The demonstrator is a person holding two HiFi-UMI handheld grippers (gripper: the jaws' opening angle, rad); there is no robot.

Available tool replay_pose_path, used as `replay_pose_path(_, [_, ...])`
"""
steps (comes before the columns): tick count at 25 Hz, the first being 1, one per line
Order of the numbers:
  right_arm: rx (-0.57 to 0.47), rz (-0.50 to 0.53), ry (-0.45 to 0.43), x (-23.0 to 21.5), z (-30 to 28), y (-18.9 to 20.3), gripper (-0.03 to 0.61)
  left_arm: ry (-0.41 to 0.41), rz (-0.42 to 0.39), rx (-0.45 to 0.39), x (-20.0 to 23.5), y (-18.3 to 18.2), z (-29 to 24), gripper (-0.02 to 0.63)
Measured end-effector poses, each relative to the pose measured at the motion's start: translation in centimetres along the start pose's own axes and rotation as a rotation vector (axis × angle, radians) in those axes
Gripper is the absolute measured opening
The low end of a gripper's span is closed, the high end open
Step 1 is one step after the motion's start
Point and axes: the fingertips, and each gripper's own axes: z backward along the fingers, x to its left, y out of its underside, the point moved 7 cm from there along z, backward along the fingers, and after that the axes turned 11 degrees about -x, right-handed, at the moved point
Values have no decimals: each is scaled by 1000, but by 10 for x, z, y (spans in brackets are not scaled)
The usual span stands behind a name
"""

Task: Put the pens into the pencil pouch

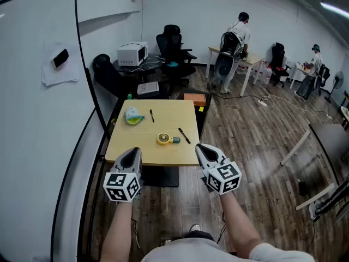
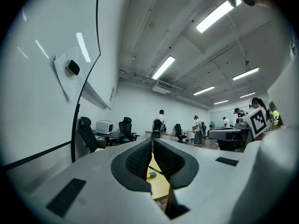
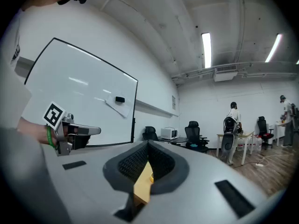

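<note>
The pencil pouch point(image 1: 133, 115) lies on the left part of the wooden table point(image 1: 163, 156), towards its far edge. One pen point(image 1: 151, 115) lies just beside the pouch on its right, apart from it. A second pen point(image 1: 184, 135) lies slantwise on the right half of the table, nearer the front edge. Between them, near the table's middle, sits a round yellow object point(image 1: 163, 139) with a green end. Both pens are outside the pouch.

The left gripper point(image 1: 133, 153) hangs over the table's front left edge, its jaws brought together at the tips with nothing between them. The right gripper point(image 1: 203, 149) is at the front right corner, its jaws likewise closed and empty. Beyond the table stand office chairs point(image 1: 173, 45).
</note>
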Motion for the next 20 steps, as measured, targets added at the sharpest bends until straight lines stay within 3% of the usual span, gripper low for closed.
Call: replay_pose_path(20, [-1, -7, -6, 5, 6, 1, 6, 27, -8, 19, -8, 7, 7, 23])
